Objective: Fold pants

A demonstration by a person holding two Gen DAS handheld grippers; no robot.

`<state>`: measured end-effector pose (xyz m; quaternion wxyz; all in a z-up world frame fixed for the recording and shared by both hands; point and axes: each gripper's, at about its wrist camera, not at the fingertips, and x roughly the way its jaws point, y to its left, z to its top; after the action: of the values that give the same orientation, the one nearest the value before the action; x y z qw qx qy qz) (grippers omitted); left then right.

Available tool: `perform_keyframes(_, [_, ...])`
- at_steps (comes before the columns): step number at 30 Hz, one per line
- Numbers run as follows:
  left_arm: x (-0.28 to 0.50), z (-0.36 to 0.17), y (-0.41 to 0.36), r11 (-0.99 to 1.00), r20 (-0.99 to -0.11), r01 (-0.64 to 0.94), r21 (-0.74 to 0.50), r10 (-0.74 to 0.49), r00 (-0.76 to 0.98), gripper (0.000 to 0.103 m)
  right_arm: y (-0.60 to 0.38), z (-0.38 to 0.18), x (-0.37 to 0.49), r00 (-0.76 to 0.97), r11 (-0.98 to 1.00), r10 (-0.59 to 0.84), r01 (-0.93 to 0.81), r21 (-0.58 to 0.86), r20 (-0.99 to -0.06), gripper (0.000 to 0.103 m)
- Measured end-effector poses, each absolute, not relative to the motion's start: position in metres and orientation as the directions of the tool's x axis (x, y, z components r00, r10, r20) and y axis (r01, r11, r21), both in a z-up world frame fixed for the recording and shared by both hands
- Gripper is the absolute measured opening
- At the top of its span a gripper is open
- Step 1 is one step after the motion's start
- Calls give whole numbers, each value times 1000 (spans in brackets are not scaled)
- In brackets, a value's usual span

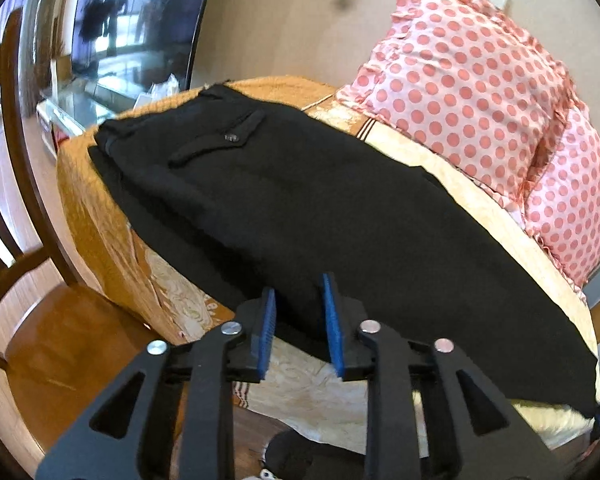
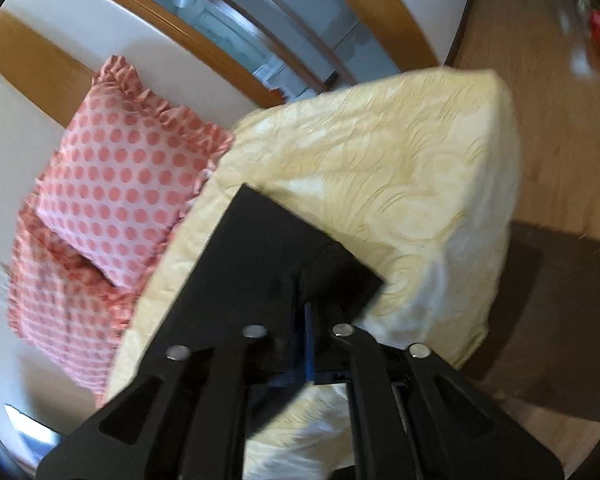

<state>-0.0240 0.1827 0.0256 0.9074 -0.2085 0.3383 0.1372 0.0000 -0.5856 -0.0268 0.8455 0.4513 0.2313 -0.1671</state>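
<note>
Bed quilted in yellow — black pants laid lengthwise for folding.
Left claw is held open at the near edge; right claw is clamped on the hem — ready for lifting over.

Daylight fills both views, bright and soft, with few hard shadows. In the left wrist view, a glossy dark screen left of the polka-dot pillow reflects bright windows as glare. The black pants swallow detail. The right wrist view is smeared by motion blur, worst toward its rim. Fisheye distortion bends straight lines in both, and dark vignetting closes the corners.
</note>
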Motion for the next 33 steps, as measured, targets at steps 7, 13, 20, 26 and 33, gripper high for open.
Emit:
perform_keyframes(7, [-48,62,178,893,-522,-412,-181,268,810,59,-593,-15,-20,818,548,-209,552,628,-536,62])
perform_keyframes(13, [-18,47,157,936,-568,-308,-172,162,807,63,-573,-25,-8,819,570,-166,534,624,-549,33])
perform_keyframes(20, [-7,23,156,938,-605,-298,-175,136,784,67,-540,-15,13,886,635,-92,404,659,-455,8])
perform_keyframes(26, [-14,26,164,914,-575,-303,-268,100,812,68,-407,67,77,920,763,304,-80,641,-246,8])
perform_keyframes(33, [-48,41,191,843,-520,-347,-411,95,849,68,-152,45,129,487,620,781,-527,581,-392,8])
